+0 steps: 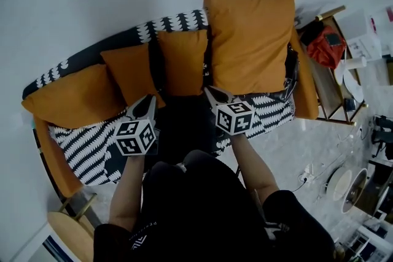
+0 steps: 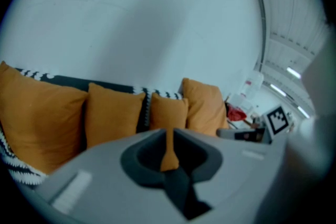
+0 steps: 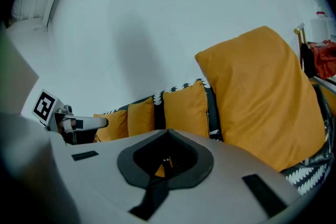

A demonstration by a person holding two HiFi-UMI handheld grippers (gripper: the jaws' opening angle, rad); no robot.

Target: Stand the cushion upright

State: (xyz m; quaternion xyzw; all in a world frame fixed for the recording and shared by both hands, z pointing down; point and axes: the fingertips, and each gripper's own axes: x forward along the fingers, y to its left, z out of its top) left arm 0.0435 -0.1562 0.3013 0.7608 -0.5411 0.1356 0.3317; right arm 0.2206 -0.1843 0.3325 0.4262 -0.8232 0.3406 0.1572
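Observation:
Four orange cushions lean upright against the back of a black-and-white patterned sofa (image 1: 86, 150). The largest cushion (image 1: 249, 40) stands at the right end and fills the right of the right gripper view (image 3: 262, 97). Two smaller cushions (image 1: 184, 61) (image 1: 132, 73) stand in the middle, and a wide one (image 1: 73, 98) at the left. Both grippers hover over the seat in front of the cushions and touch none of them. My left gripper (image 1: 149, 102) (image 2: 168, 131) shows a narrow slit between its jaws with nothing in it. My right gripper (image 1: 212, 92) (image 3: 168, 132) is shut and empty.
A wooden side rack (image 1: 331, 89) with a red bag (image 1: 325, 46) stands right of the sofa. A round wooden stool (image 1: 70, 236) is at the lower left. A fan (image 1: 347, 184) and cables lie on the floor at the right. A white wall rises behind the sofa.

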